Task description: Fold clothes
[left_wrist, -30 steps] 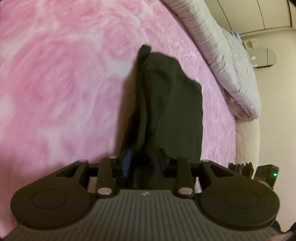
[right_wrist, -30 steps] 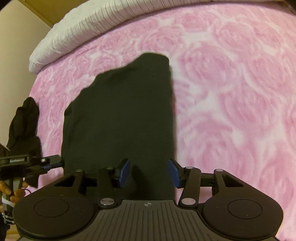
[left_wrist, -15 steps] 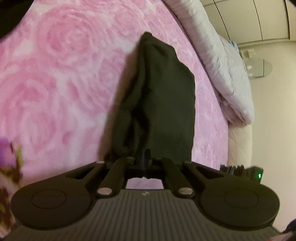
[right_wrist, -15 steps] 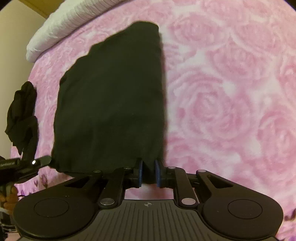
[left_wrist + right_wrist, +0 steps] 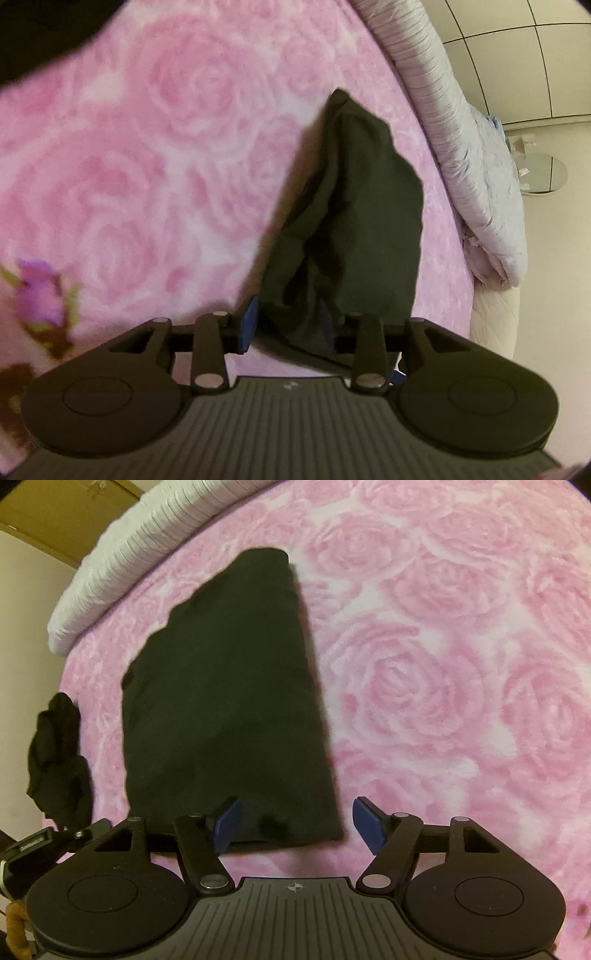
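Observation:
A black folded garment [image 5: 229,701] lies flat on the pink rose-patterned blanket [image 5: 443,664]. In the right wrist view its near edge sits between the blue pads of my right gripper [image 5: 297,825], whose jaws are opening wide and do not touch the cloth. In the left wrist view the same garment [image 5: 354,221] shows as a narrower, bunched shape. Its near corner lies between the pads of my left gripper [image 5: 288,325]; those jaws are opening too, and the cloth rests loose between them.
A white striped duvet [image 5: 155,554] runs along the bed's far side, also seen as duvet [image 5: 472,155]. Another crumpled black garment [image 5: 55,753] lies at the blanket's left edge. A dark blurred shape [image 5: 37,29] fills the left wrist view's upper left corner.
Half a second ago both grippers were pinched shut on the garment's near edge. Now both have opened, and the garment lies released on the blanket.

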The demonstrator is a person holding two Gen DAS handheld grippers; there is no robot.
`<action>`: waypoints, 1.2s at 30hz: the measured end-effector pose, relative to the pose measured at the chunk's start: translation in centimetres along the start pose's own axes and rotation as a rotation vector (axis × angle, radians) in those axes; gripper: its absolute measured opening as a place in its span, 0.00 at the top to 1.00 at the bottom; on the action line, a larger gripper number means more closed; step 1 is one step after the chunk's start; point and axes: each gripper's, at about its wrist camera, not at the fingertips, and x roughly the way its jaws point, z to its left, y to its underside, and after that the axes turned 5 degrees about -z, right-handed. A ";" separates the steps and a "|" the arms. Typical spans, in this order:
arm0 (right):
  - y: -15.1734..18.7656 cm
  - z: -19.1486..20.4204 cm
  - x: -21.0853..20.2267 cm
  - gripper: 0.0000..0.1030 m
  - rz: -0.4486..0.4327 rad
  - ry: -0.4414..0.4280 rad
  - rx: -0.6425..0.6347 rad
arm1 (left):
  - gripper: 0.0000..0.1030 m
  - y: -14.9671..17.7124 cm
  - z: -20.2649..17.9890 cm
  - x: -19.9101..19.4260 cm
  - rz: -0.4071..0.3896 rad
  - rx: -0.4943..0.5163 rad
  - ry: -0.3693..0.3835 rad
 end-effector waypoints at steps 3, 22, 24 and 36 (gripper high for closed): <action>0.4 0.0 1.6 0.38 0.036 0.002 -0.028 | 0.92 0.9 -0.1 0.1 -0.029 0.021 0.034; 1.7 0.4 -2.3 0.52 0.084 0.108 -0.042 | 0.71 4.5 -4.8 -2.2 0.032 0.162 -0.438; 1.7 1.1 -2.3 0.52 0.105 0.137 -0.100 | 0.71 5.6 -6.3 -1.4 0.068 0.186 -0.499; -0.7 0.3 -5.6 0.52 0.184 0.136 -0.468 | 0.71 14.5 -16.0 1.4 -0.028 0.149 -0.659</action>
